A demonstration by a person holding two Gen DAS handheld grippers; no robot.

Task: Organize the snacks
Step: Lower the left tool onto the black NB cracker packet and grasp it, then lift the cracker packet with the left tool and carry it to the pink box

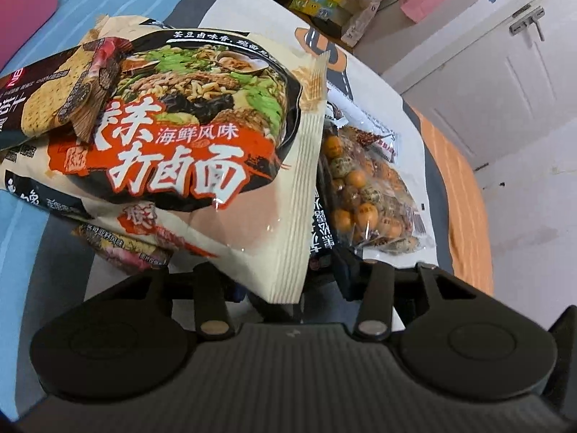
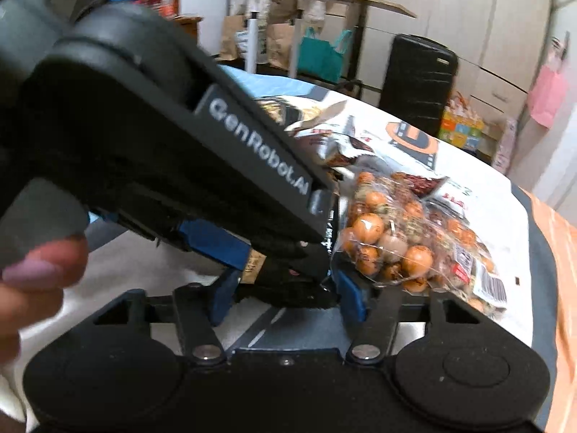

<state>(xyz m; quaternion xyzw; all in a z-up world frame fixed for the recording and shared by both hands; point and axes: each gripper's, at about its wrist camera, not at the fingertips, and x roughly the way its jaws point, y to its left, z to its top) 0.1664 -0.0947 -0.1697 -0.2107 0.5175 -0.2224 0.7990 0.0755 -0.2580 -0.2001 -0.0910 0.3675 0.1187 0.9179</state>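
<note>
In the left wrist view a cream and orange noodle packet (image 1: 202, 151) fills the middle, its near corner hanging down between my left gripper's (image 1: 288, 288) fingers, whose tips it hides. It rests on other packets. A dark cracker packet (image 1: 47, 97) lies on its left end. A clear bag of small wrapped eggs (image 1: 364, 195) lies to the right on the bed. In the right wrist view my right gripper (image 2: 285, 296) has blue-padded fingers (image 2: 351, 301) either side of a dark packet edge, beside the egg bag (image 2: 404, 241). The left gripper's body (image 2: 144, 151) crosses above.
The snacks lie on a printed bedsheet (image 1: 382, 83) with an orange blanket (image 1: 454, 187) at the right edge. A black suitcase (image 2: 418, 75), paper bags (image 2: 277, 43) and cupboards stand beyond. A pink bag (image 2: 548, 93) hangs at right. A hand (image 2: 32, 281) shows at left.
</note>
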